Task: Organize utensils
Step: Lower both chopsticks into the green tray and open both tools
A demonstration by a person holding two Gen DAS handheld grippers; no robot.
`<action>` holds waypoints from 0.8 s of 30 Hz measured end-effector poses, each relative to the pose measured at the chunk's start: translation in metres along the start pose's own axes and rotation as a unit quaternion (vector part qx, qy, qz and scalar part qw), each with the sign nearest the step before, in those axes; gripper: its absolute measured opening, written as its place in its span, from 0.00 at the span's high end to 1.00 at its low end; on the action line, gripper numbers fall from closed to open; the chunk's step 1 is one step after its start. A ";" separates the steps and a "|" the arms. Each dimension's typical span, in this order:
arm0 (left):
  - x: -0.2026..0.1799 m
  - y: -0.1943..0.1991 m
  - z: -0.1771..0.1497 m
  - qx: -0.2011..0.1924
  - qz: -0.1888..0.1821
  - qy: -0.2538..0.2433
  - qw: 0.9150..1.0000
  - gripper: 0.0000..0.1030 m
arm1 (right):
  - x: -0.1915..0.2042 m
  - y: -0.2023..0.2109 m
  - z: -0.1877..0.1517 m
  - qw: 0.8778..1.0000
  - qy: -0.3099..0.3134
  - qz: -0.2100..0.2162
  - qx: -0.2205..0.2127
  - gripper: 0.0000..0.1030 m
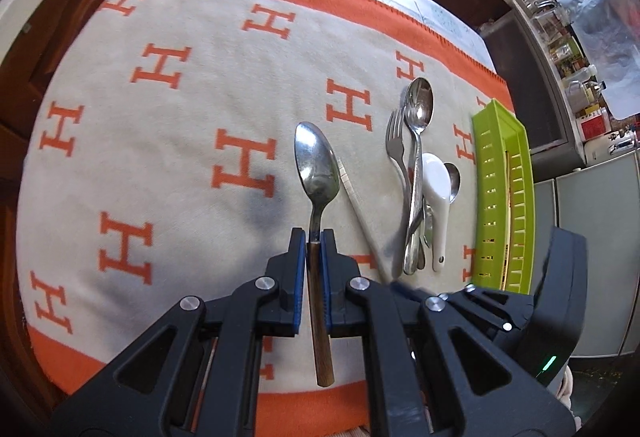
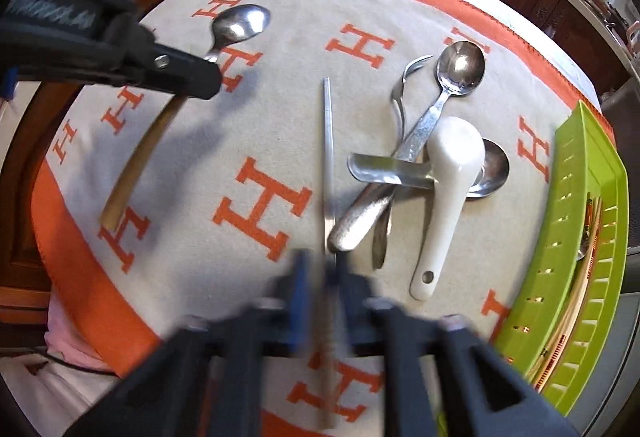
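Note:
My left gripper (image 1: pixel 314 237) is shut on a spoon with a wooden handle (image 1: pixel 316 165), which it holds above the cloth. In the right wrist view this gripper (image 2: pixel 210 77) comes in from the upper left, the spoon's bowl (image 2: pixel 240 23) beyond it. My right gripper (image 2: pixel 320 269), blurred, is shut on a thin silver chopstick (image 2: pixel 329 157) that runs between its fingers. A pile of utensils lies to the right: a white ceramic spoon (image 2: pixel 448 173), a metal spoon (image 2: pixel 460 67), a fork (image 2: pixel 404 93) and other steel pieces. The same pile (image 1: pixel 416 177) shows in the left wrist view.
A lime green slotted basket (image 2: pixel 592 197) stands at the right edge of the cloth with chopsticks inside; it also shows in the left wrist view (image 1: pixel 504 197). A beige cloth with orange H marks (image 1: pixel 180 157) covers the table. Dark wooden cabinets and a cluttered counter lie beyond.

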State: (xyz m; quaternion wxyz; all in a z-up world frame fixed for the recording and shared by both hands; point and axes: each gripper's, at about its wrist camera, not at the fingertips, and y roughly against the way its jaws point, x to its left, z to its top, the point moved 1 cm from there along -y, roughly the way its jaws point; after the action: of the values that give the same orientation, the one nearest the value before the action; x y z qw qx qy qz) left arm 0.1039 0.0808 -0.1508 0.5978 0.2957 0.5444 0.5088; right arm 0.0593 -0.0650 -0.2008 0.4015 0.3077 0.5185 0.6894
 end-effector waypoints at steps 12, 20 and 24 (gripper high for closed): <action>-0.073 0.044 -0.010 -0.026 -0.038 -0.073 0.996 0.95 | -0.061 0.081 -0.011 0.972 -0.136 0.176 -0.079 0.95; -0.201 0.009 -0.009 -0.008 -0.062 -0.159 0.985 0.95 | -0.173 0.101 -0.047 0.959 -0.255 0.053 -0.113 0.95; -0.249 -0.026 -0.011 0.009 -0.058 -0.173 0.983 0.95 | -0.210 0.091 -0.062 0.951 -0.288 0.026 -0.106 0.94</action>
State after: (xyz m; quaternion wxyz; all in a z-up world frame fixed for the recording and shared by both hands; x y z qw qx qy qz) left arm 0.1285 -0.1613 -0.0900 0.7086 0.3524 0.4533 0.4101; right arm 0.0883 -0.2899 -0.1323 0.5462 0.4624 0.2968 0.6322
